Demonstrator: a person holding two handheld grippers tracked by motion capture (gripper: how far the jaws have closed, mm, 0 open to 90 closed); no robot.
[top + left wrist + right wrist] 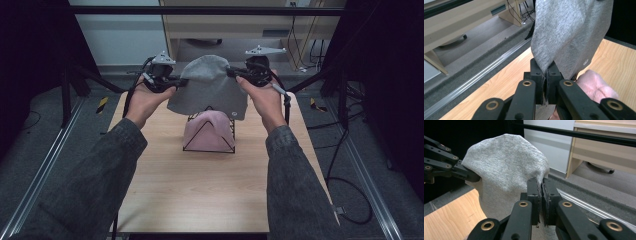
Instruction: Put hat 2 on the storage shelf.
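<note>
A grey knit beanie (209, 87) hangs in the air above the far half of the wooden table (200, 190), stretched between both grippers. My left gripper (181, 81) is shut on its left edge, and in the left gripper view the grey fabric (566, 32) is pinched between the black jaws (546, 72). My right gripper (232, 73) is shut on the right edge, the cloth (506, 175) rising from its closed jaws (542, 185). Under the beanie stands a black wire stand (209, 145) with a pink beanie (210, 131) on it; the pink beanie (596, 85) lies right of the left jaws.
A light wooden cabinet (240, 25) and cables (305, 50) stand beyond the table's far edge. Black stand legs (90, 77) flank the far corners. Metal floor rails (45, 165) run along both sides. The near half of the table is bare wood.
</note>
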